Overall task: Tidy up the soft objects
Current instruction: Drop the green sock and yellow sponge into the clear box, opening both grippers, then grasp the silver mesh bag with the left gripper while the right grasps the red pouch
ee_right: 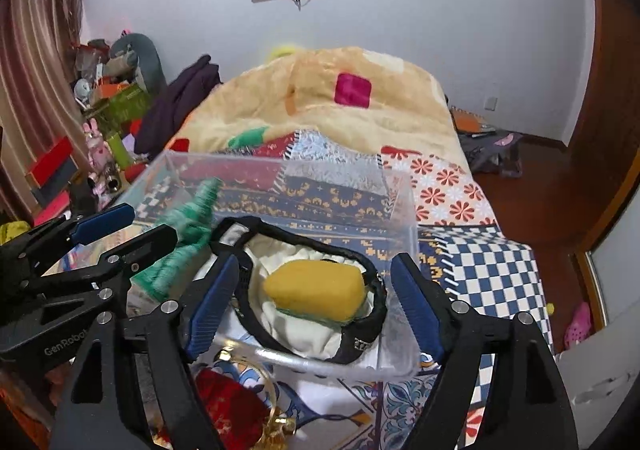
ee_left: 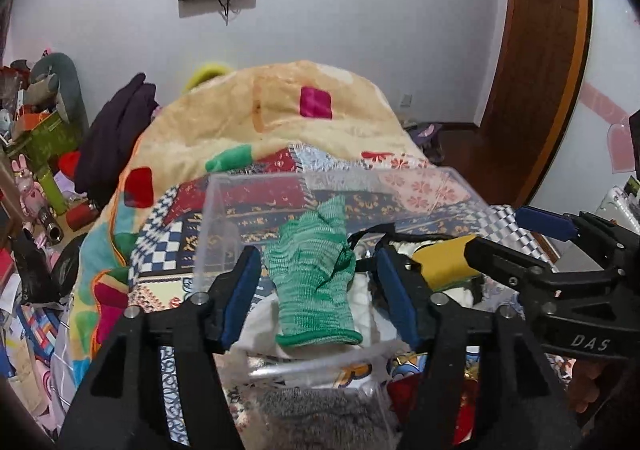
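The clear plastic bin (ee_right: 400, 210) sat on the bed (ee_right: 480, 258), over the patchwork quilt; inside it lay one green knit glove (ee_left: 314, 278), one yellow sponge (ee_right: 316, 290), one white cloth (ee_right: 296, 326) and one black strap (ee_right: 360, 338) looped around the sponge; the glove rested on the white cloth at the bin's left side, its fingers reaching up toward the far wall. The left gripper (ee_left: 316, 290) hovered over the glove with its jaws spread and nothing between them; the right gripper (ee_right: 316, 302) hung above the sponge, likewise released and empty. The glove would probably be light, limp and snag-prone, best pinched across the cuff or palm where the knit bunches; the sponge looked squashy and springy, so a grip across its short sides should hold without slipping; the strap could tangle and drag its neighbours. A grey fuzzy thing (ee_left: 320, 414) and a red cloth (ee_right: 228, 406) lay outside the bin in front, one of each, seemingly not yet sorted.
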`<move>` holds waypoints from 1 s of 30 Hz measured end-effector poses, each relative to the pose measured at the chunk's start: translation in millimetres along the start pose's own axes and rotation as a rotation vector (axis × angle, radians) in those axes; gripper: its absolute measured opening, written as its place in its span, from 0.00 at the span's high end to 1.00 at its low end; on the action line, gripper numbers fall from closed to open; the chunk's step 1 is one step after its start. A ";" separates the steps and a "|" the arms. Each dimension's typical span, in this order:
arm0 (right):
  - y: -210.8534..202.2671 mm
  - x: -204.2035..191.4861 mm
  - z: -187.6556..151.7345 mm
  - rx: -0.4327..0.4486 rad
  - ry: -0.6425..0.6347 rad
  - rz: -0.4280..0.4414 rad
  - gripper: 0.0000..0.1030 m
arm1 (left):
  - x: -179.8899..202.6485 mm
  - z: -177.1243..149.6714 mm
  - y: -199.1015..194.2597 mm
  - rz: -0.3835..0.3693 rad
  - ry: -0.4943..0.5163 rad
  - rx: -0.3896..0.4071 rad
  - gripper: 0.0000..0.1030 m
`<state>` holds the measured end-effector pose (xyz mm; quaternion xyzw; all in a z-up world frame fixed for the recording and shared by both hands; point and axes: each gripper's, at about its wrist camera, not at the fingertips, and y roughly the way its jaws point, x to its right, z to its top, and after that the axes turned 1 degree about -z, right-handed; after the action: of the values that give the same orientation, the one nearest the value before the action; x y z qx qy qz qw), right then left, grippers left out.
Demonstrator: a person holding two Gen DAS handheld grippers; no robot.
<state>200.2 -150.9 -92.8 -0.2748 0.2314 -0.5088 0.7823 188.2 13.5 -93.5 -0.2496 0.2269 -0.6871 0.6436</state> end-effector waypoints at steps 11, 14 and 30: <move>-55.6 -8.7 -12.9 0.100 -0.017 0.065 0.17 | -5.2 -13.9 -65.5 -0.039 -0.021 0.093 0.10; -56.6 -12.3 -22.6 0.080 -0.022 0.087 0.17 | -8.6 -25.7 -71.5 -0.035 -0.024 0.081 0.06; -1.4 -25.7 -84.6 -0.165 -0.021 0.148 0.26 | -23.0 -96.6 -36.8 0.029 -0.033 -0.074 0.05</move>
<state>135.4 -144.1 -152.5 -0.3258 0.2842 -0.4261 0.7947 99.6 38.0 -146.0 -0.2811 0.2453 -0.6647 0.6473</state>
